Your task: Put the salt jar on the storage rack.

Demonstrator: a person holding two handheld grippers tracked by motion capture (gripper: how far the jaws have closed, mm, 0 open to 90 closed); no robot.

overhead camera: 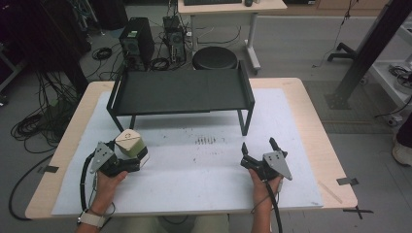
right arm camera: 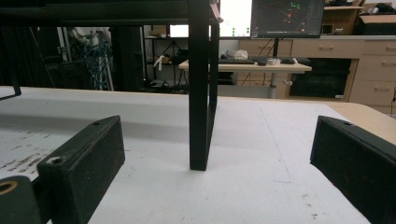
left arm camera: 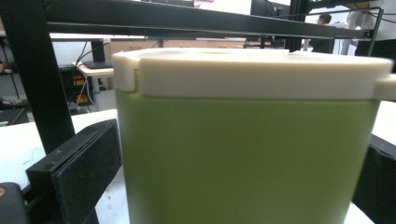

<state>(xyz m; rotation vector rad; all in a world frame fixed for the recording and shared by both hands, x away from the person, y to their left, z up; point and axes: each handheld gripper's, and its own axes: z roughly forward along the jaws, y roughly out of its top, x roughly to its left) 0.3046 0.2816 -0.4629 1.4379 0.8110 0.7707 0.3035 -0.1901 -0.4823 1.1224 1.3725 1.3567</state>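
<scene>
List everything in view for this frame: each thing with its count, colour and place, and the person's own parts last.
box: 1, green with cream lid, front left of the mat, between the left jaws
rack: 1, black, back of the mat, standing on legs
mat: 1, white, covering most of the table
table: 1, light wood
stool: 1, black, on the floor behind the table
computer tower: 1, black, on the floor at back left
left tongs: 1, black, closed around the box
right tongs: 1, black, jaws apart, front right
hands: 2, at the near edge
</scene>
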